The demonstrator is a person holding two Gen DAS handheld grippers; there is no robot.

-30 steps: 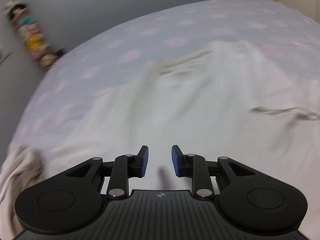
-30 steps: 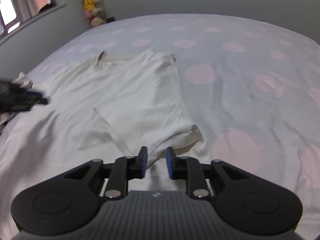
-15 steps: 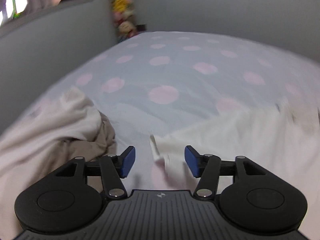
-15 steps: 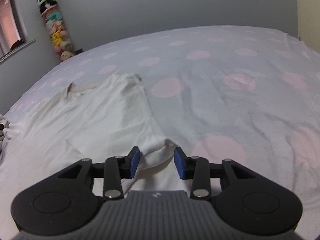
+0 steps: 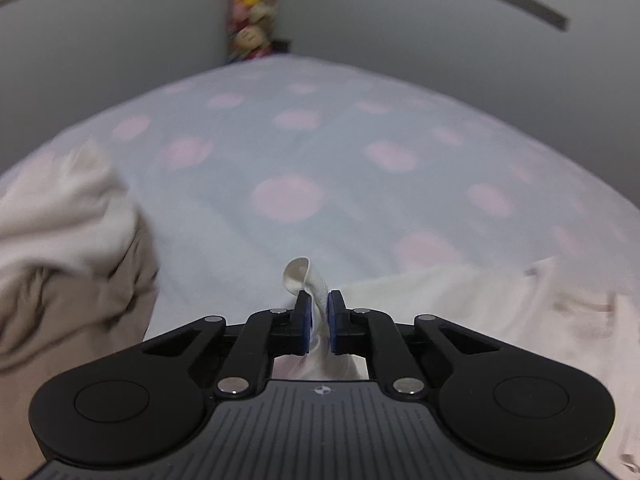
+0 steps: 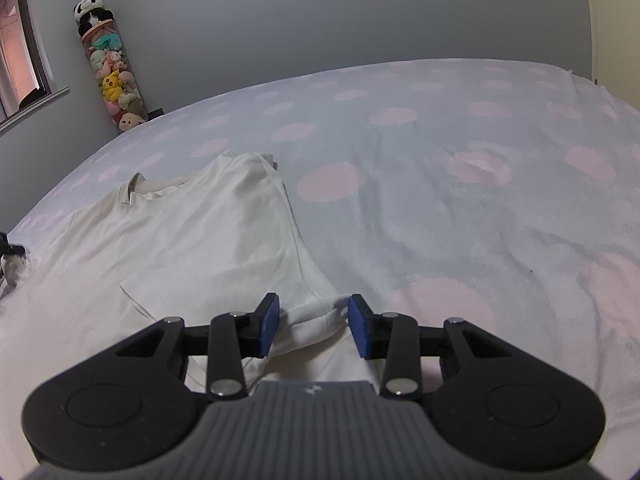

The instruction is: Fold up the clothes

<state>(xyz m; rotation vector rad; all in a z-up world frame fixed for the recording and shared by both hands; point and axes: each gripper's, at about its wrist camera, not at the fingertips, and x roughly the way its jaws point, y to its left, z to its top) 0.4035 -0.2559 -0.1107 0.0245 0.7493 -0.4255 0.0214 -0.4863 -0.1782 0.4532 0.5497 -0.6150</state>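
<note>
Left gripper (image 5: 319, 312): jaws closing, blue pads pinching a bunched corner of the cream cotton T-shirt (image 6: 192, 240); a curl of fabric pokes out past the tips. Right gripper (image 6: 313, 320): jaws partly open, straddling the shirt's near right hem corner, pads apart from the cloth. Shirt lies spread on the pale blue bedsheet with pink dots (image 6: 460, 208), collar far left. Crumpled beige garment pile (image 5: 68, 248) near left. Bare sheet to the right and far side.

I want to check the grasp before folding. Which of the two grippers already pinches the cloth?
The left gripper: its closing jaws squeeze a corner of the white shirt. The right gripper stands open around the hem.
</note>
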